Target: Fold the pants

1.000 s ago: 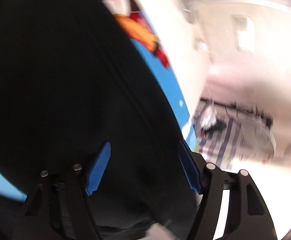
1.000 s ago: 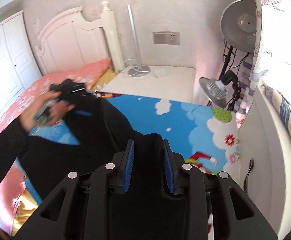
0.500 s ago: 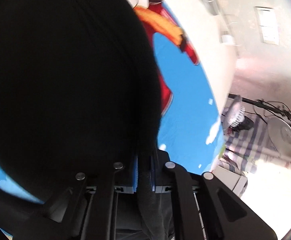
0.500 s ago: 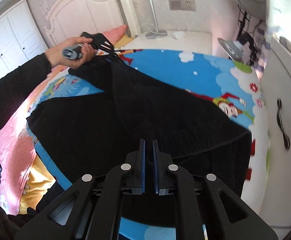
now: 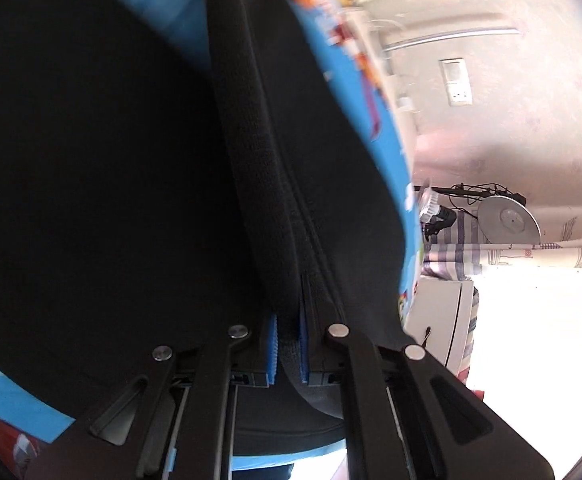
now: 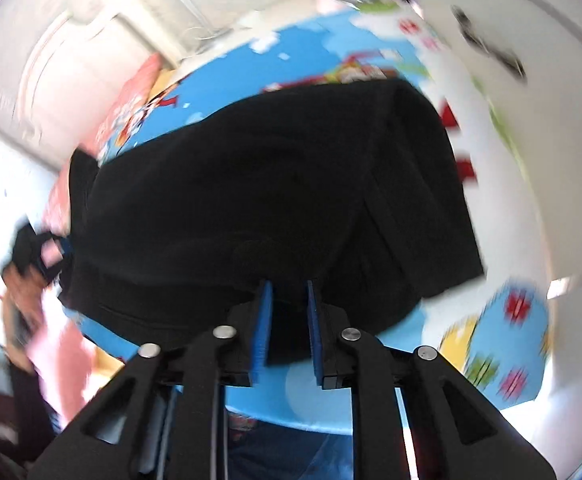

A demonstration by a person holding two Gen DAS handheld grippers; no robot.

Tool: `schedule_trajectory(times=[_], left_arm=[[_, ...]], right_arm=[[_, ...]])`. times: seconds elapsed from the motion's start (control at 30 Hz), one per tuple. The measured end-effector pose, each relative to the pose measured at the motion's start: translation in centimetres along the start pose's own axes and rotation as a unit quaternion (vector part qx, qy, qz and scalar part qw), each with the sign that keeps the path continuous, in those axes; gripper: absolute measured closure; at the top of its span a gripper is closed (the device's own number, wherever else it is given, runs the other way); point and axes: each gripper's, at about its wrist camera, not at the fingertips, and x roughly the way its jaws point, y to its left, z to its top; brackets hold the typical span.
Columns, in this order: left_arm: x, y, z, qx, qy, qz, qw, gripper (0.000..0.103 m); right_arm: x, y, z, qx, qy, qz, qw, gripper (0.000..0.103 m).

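I see the blue cartoon bedspread (image 6: 319, 44) running from 9 to 3 o'clock across the right wrist view, with the black pants (image 6: 275, 184) spread over its middle. My left gripper (image 5: 287, 346) is clamped tight on a ribbed band of the pants at 6 o'clock. My right gripper (image 6: 287, 320) stands narrow, its jaws opening, black cloth lying between them.

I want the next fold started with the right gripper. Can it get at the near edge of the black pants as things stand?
Probably yes: the right gripper is opening, with the black pants edge between its pads and nothing in the way.
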Motion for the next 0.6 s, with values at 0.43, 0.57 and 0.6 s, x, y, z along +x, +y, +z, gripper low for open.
schedule_trajectory(times=[0.43,0.57,0.6], left_arm=[[2.4,0.5,0.1,-0.002,0.008,-0.033,0.9994,0.095],[2.9,0.3,0.4,-0.007,0.01,-0.045,0.9989,0.095],[2.4,1.1,0.5,-0.007,0.01,-0.046,0.9989,0.095]], right_arm=[[1.9,-0.6,-2.6,0.199,0.0,0.088,0.976,0.026],[2.8,-0.7,-2.7,0.239,0.002,0.125,0.963,0.033],[2.9,-0.6,-2.8,0.245,0.001,0.13,0.961,0.034]])
